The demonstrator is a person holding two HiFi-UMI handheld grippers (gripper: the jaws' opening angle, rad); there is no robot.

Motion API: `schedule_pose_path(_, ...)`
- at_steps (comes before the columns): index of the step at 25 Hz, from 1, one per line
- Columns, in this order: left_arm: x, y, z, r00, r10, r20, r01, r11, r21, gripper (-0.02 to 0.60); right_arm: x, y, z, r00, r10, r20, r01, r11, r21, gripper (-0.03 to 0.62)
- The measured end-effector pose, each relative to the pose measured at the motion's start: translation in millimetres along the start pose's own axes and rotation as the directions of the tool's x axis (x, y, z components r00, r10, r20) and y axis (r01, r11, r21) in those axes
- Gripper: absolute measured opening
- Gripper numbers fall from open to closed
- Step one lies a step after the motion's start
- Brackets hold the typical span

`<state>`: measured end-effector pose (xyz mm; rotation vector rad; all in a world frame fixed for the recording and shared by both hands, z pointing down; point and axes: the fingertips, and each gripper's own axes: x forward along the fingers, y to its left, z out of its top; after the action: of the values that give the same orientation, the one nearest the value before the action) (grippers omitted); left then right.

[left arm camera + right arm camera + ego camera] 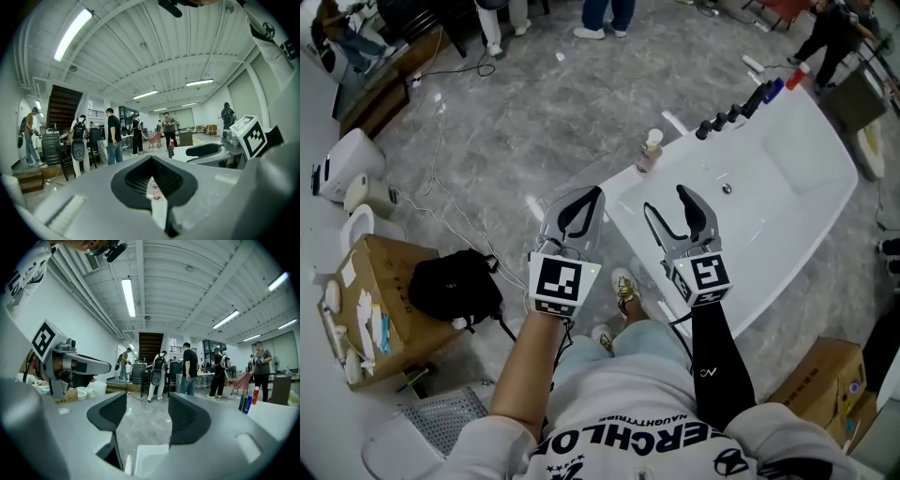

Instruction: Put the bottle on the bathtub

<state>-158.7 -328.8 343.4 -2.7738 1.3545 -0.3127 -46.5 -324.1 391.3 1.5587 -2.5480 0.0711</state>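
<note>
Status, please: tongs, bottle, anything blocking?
Left tongs shut, right tongs open, both empty. Small pale pump bottle upright on white bathtub rim, clear of both tongs. Nothing in the way.

White bathtub (797, 169) under the right tongs (666, 200), grey marbled floor (562, 94) beyond. Pale beige bottle (650, 150) just ahead, black bag (455, 286) and brown box (394, 262) left of the left tongs (595, 195).

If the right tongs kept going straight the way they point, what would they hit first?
Nothing close, by the look of it. The right tongs, open and empty, point out past the bathtub rim over the floor. Far ahead stands a person with a backpack, though depth is hard to judge.
</note>
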Motion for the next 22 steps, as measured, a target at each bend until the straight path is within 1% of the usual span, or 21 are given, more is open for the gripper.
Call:
schedule_pose_path(5,-39.9,-9.1,21.3,0.999,-0.017,0.030,0.016,1.000,0.015,0.002,-30.7,24.7,31.3,0.999,-0.028,0.042,0.029,0.999,-0.028,0.307)
schedule_pose_path(8,-57.9,-12.4,33.8,0.999,-0.030,0.042,0.029,0.999,0.025,0.002,-44.7,38.5,48.4,0.998,-0.031,0.060,0.033,0.999,-0.041,0.307)
schedule_pose_path(16,-77.7,-20.2,63.7,0.997,-0.039,0.069,0.036,0.999,0.041,0.002,-63.2,60.4,79.3,0.997,0.000,0.071,0.007,0.996,-0.086,0.304)
schedule_pose_path(22,-89.2,-22.0,83.2,0.995,-0.026,0.097,0.021,0.998,0.059,0.002,-75.8,66.2,97.0,0.997,0.021,0.079,-0.011,0.993,-0.114,0.304)
